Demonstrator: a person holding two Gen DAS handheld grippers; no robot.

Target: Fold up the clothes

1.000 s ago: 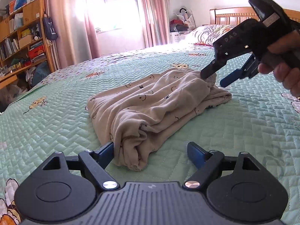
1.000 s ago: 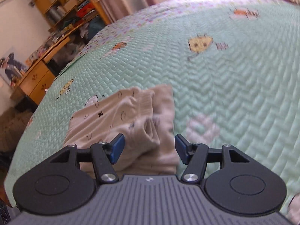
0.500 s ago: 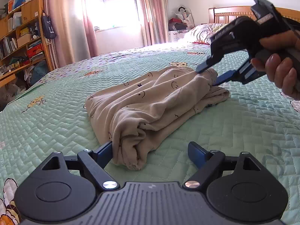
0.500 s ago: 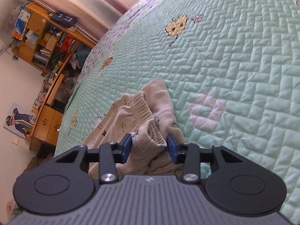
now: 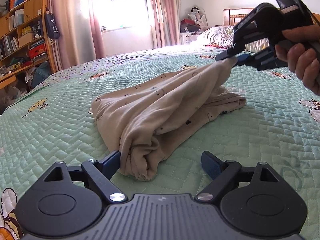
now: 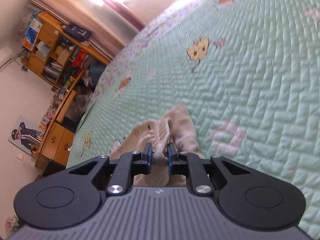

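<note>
A beige garment (image 5: 160,108) printed with small smiley faces lies bunched on the green quilted bed (image 5: 60,124). My left gripper (image 5: 161,163) stands open low over the quilt, and the garment's near bunched end sits between its fingers against the left pad. A hand holds my right gripper (image 5: 230,59) at the garment's far end; its jaws are closing and pinch a fold of the cloth, which rises off the bed in a taut ridge. In the right wrist view the garment (image 6: 180,128) is gathered between the blue pads of the right gripper (image 6: 159,153).
A wooden bookshelf (image 5: 22,34) full of books stands left of the bed, with pink curtains (image 5: 80,16) and a bright window behind. A pillow (image 5: 218,36) and wooden headboard lie at the far right. Open quilt surrounds the garment.
The right gripper's jaws have narrowed onto the garment's far end and lifted it, pulling the cloth into a raised ridge. The right wrist has rolled. The left gripper has stayed put.
</note>
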